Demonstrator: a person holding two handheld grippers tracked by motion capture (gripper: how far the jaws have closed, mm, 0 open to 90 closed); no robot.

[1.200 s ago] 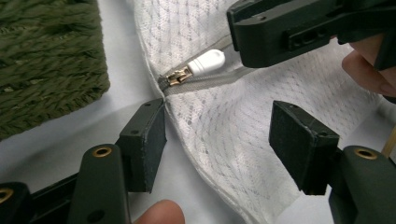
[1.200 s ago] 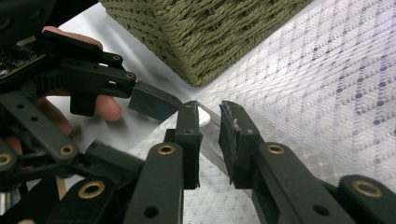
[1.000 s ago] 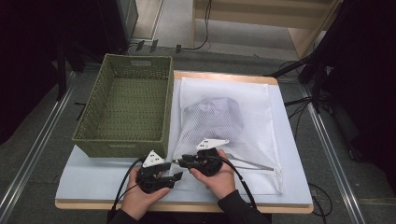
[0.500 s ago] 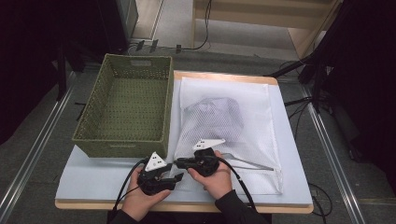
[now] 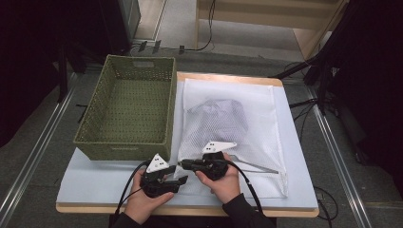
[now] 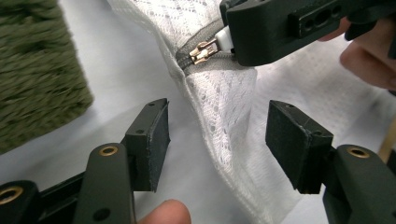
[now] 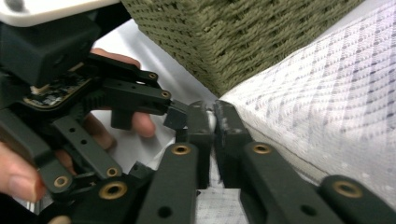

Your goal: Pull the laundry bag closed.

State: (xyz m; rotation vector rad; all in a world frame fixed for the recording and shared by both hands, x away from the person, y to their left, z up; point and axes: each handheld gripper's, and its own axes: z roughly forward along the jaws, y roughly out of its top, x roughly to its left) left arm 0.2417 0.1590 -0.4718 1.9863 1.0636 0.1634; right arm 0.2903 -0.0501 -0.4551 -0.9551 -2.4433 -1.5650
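A white mesh laundry bag (image 5: 228, 118) with a striped shirt inside lies on the table. Its grey zipper with a brass slider (image 6: 203, 50) ends at the near left corner. My right gripper (image 5: 184, 164) points left at that corner; its jaws have just been closing and are shut (image 7: 212, 121) on the white zipper pull. One of its black fingers (image 6: 280, 32) sits right beside the slider. My left gripper (image 5: 183, 179) lies just in front. It is open (image 6: 217, 135) and has just widened slightly. The bag's corner fold (image 6: 219, 102) hangs loosely between its pads without touching them.
A green woven basket (image 5: 123, 142) stands empty on the table's left half, close to both grippers (image 7: 243, 37). A thin rod (image 5: 259, 167) lies across the bag's near end. The pale table top (image 5: 95, 175) shows bare in front of the basket.
The right gripper's jaws have closed at the bag's near left corner. Both hands have stayed almost where they were.
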